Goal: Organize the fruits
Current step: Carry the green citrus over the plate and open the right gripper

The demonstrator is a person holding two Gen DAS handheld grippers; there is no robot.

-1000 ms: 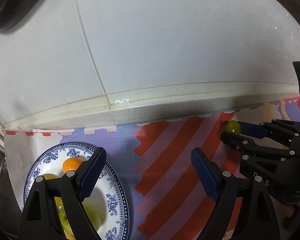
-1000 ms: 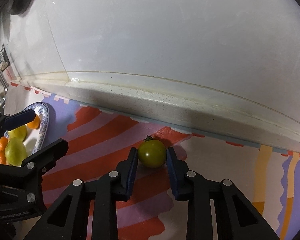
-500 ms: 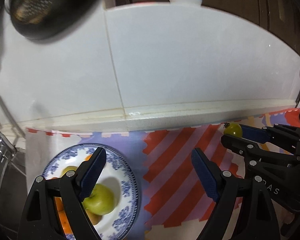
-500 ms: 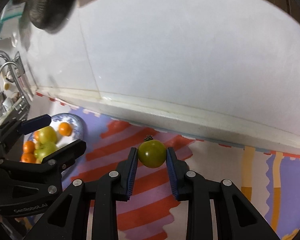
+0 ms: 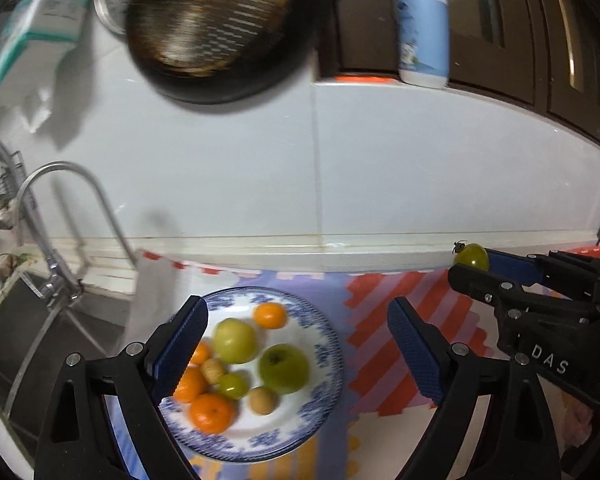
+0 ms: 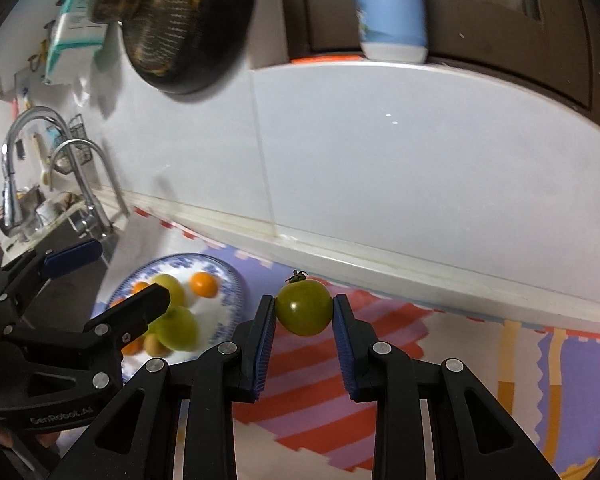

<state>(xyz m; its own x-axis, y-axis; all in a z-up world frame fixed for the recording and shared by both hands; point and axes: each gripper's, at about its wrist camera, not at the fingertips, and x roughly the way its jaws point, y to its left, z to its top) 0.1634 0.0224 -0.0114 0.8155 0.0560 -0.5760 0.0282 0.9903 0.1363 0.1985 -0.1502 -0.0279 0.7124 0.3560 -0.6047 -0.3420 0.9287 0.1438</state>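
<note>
Two blue pads of the right hand-held gripper [image 6: 304, 312] pinch a green tomato [image 6: 304, 307], lifted clear of the desk's striped mat [image 6: 380, 400]. Its likely goal, the fruit plate [image 5: 324, 344], lies to its left, under the left hand-held gripper [image 5: 298, 344], whose jaws have just been opening, empty.

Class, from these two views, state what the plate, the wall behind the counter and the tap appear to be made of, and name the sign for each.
Plate: likely glazed ceramic, glossy white with a printed blue pattern on its rim.
Wall: seemingly glazed tile, smooth pale panels with straight grout joints.
Tap: probably polished metal, a silvery curved tube with bright reflections.
</note>
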